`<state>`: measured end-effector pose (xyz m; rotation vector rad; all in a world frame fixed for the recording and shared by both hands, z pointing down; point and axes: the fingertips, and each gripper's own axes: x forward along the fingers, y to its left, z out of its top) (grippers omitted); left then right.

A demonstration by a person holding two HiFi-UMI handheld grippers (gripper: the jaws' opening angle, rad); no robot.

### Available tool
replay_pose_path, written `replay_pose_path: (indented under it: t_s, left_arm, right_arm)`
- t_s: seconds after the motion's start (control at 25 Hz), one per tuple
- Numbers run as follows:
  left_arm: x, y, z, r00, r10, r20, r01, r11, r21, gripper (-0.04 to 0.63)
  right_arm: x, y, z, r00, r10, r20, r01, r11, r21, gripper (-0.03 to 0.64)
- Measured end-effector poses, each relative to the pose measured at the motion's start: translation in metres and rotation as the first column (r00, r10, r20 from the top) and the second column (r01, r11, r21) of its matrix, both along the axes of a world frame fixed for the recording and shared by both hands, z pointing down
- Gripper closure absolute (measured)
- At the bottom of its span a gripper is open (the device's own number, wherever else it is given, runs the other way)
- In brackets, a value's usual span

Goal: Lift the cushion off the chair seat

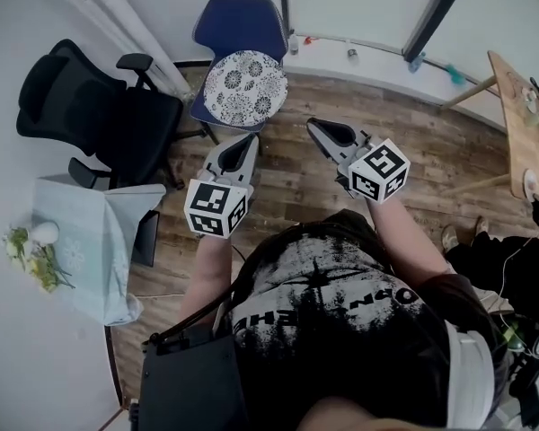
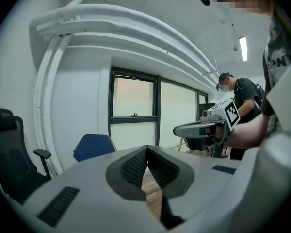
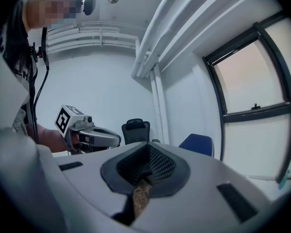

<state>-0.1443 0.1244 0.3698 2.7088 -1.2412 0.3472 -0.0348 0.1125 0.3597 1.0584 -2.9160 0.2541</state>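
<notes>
Cushion [image 1: 244, 88]: round, patterned, lying on blue chair [image 1: 241, 25] seat, upper centre.
Left claw [image 1: 248, 140]: closed, empty, below cushion, apart.
Right claw [image 1: 314, 126]: closed, empty, centre frame.

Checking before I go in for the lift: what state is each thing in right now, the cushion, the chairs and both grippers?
Blue chair: upright.
Cushion: flat on the blue chair's seat, not lifted.
Office chair: upright, nobody in it.
Left gripper: shut, empty, short of the cushion.
Right gripper: shut, empty, short of the cushion.
</notes>
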Motion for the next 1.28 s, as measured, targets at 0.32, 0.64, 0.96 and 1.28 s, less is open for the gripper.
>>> replay_pose_path:
  t_s: [0.32,0.64,0.96,1.28]
  left_arm:
    - [-0.025,-0.022,0.008,0.999,-0.029,-0.03,0.029,0.999,-0.013,0.583]
    - [-0.034,-0.054,0.017,0.997,-0.068,-0.037,0.068,0.998,-0.015,0.583]
    - [-0.029,-0.113,0.022,0.994,-0.11,-0.022,0.108,0.993,-0.052,0.583]
    - [-0.006,-0.189,0.021,0.99,-0.136,-0.026,0.135,0.989,-0.053,0.583]
  right_arm:
    - [-0.027,-0.023,0.001,0.999,-0.04,-0.037,0.039,0.999,-0.013,0.598]
    - [-0.039,-0.064,0.002,0.996,-0.08,-0.027,0.08,0.997,-0.019,0.598]
    - [-0.038,-0.128,0.006,0.989,-0.139,-0.04,0.138,0.99,-0.034,0.598]
    - [-0.022,-0.207,0.005,0.981,-0.185,-0.048,0.184,0.983,-0.023,0.598]
